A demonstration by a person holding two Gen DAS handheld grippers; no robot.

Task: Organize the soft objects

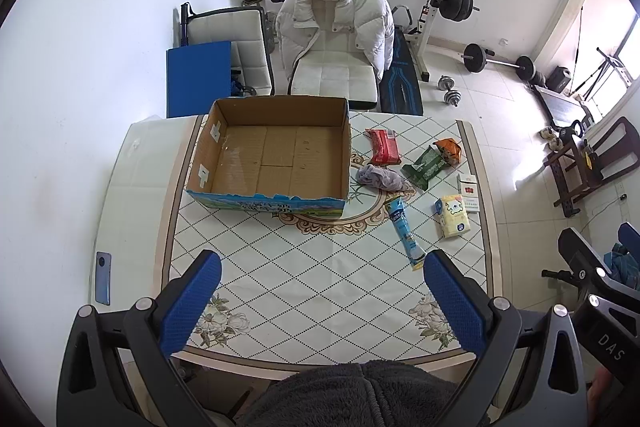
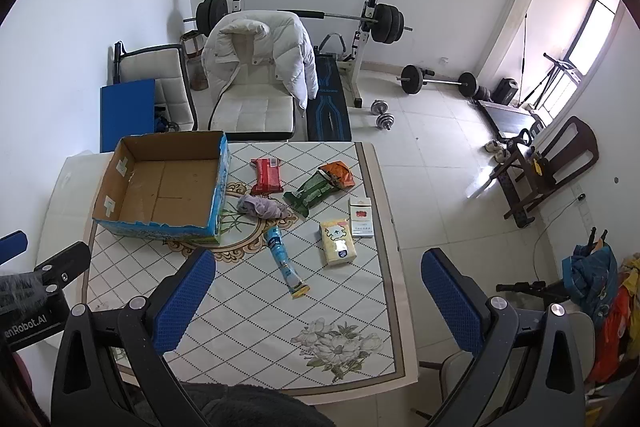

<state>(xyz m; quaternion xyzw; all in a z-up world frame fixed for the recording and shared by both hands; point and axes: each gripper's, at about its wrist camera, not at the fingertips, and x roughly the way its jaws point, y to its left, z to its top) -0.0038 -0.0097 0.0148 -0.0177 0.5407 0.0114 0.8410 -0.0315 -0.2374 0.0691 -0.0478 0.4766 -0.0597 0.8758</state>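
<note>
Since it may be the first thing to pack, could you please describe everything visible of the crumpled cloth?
The cloth is a small bunch of soft, grey-lilac fabric, crumpled into loose folds. It lies on the table, on the round floral pattern, just right of the cardboard box and below the red packet. Neither gripper touches it.

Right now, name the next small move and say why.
Probably bring the right gripper forward and down toward the blue tube: both grippers are open and empty, the cardboard box holds nothing, and the tube lies nearest.
</note>
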